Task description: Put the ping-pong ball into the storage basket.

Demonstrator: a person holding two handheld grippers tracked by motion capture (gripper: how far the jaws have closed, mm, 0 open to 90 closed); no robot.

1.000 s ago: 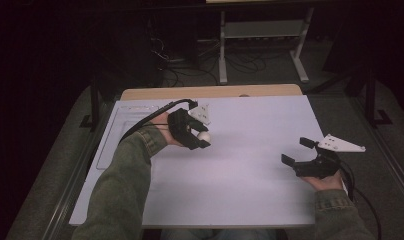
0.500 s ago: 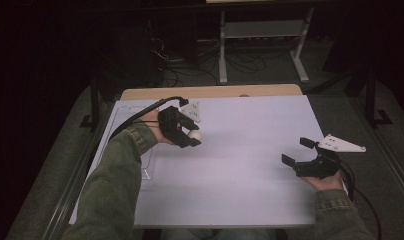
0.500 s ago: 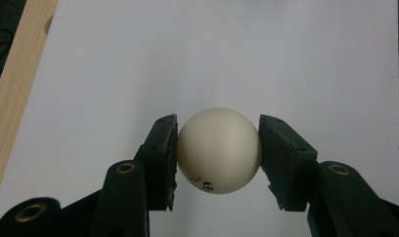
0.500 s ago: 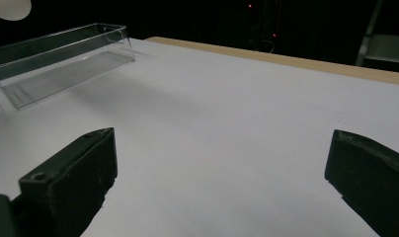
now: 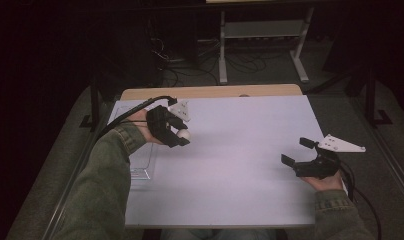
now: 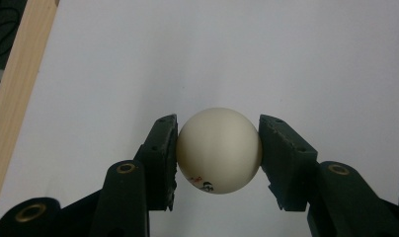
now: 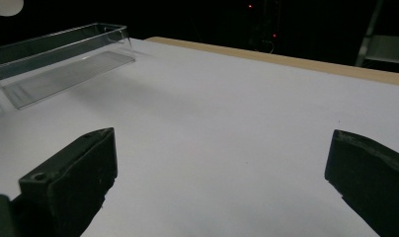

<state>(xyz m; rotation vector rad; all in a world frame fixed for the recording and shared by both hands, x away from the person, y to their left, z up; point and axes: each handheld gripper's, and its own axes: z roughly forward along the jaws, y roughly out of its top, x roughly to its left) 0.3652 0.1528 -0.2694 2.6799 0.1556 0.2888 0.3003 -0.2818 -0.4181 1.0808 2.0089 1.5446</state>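
A cream white ball [image 6: 219,150] with a small printed mark sits pinched between the two black pads of my left gripper [image 6: 218,153], which is shut on it above the white table top. In the high view that left gripper [image 5: 179,135] hangs over the table's left part with the ball [image 5: 183,134] at its tip. My right gripper [image 5: 297,151] rests low at the right side of the table, open, with nothing between its jaws. The right gripper view shows its fingers [image 7: 74,180] wide apart over bare white surface.
A clear plastic tray [image 7: 64,57] lies at the table's left side, under and beside the left forearm [image 5: 140,167]. The white sheet [image 5: 240,150] covers a wooden table whose far edge [image 5: 210,91] shows. Dark floor, cables and a metal stand lie beyond.
My left gripper has carried the ball leftward and a little farther back over the table. The right gripper has stayed where it was.
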